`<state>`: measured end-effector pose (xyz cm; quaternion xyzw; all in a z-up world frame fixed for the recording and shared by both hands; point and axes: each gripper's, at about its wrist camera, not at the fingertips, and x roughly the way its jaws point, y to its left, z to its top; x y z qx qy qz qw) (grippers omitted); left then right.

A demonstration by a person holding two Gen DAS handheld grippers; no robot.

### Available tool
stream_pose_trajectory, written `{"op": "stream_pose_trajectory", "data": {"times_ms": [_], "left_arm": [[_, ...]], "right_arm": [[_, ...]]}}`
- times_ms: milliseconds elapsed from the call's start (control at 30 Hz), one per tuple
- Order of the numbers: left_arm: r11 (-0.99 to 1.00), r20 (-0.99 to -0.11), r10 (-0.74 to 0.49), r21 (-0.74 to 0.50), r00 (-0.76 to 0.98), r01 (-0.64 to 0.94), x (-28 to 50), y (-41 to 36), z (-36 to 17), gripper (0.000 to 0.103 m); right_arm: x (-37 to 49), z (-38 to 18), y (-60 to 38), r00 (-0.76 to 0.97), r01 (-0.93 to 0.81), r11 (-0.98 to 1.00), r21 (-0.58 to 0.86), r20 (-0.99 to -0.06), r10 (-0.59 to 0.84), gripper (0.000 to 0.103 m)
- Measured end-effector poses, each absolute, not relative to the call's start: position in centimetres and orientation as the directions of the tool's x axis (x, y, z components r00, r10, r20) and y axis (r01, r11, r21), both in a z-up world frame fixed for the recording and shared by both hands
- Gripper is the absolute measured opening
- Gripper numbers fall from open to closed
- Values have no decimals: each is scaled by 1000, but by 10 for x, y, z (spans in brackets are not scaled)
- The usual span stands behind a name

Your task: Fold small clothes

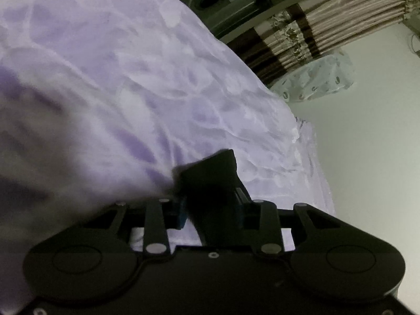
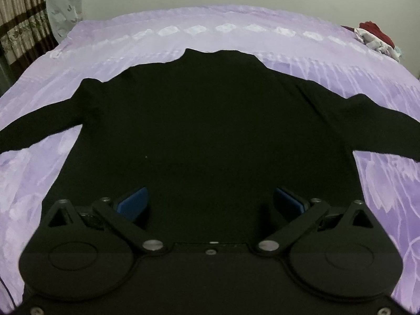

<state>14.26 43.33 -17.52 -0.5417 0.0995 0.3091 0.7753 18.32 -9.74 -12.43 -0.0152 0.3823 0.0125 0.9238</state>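
A black long-sleeved top (image 2: 210,120) lies flat on the purple bedsheet (image 2: 341,52), collar away from me, both sleeves spread out to the sides. My right gripper (image 2: 210,202) is open, its blue pads (image 2: 135,200) wide apart over the lower hem of the top. In the left wrist view my left gripper (image 1: 212,202) is shut on a piece of the black top (image 1: 210,178), which sticks up between the pads above the purple bedsheet (image 1: 131,78). The rest of the top is out of that view.
A pile of red and white clothes (image 2: 372,39) lies at the bed's far right corner. A striped curtain (image 2: 18,18) and a pale patterned bag (image 2: 65,5) stand at the left. A white wall (image 1: 367,157) runs beside the bed edge.
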Motion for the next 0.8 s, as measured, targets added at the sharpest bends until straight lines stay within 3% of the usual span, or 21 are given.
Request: {"op": "stream_pose_trajectory", "data": {"times_ms": [33,67,167,333,600,700,733,767,800], "left_arm": [[228,-485,366,-781,794,-582,143,433,-174,24],[235,-474,355,-789,806,-567,142,432,-173,1],[255,-423,324,-822,846,-509,142,427,-163,0],[360,-244,204,-882,948,-305,163,391,-117,0],[324,27,-321,-936,947,136,257,200,-52,0],[243,65,-508,-946,859,215,285,107,-50,0],[226,55,-581,-947,812,226,295,71,-52,5],[229,28,-624,-949,781,218,301,48,-55,30],[238,-9,-674,-949,739,205,306,22,-59,46]], "right_arm": [[182,-124,-98,706,-34,999,-18,-708,11,98],[182,-124,-99,706,-33,999,-18,-708,11,98],[181,-124,-102,705,-32,999,-20,-709,8,98],[179,-121,-112,720,-21,1000,-3,-694,13,98],[175,-113,-147,741,35,999,38,-672,-1,98],[171,-108,-166,748,74,996,43,-664,-27,98],[169,-106,-174,750,90,995,43,-660,-39,98],[168,-104,-181,752,105,993,45,-657,-50,98],[168,-101,-187,754,119,992,46,-654,-60,98]]}}
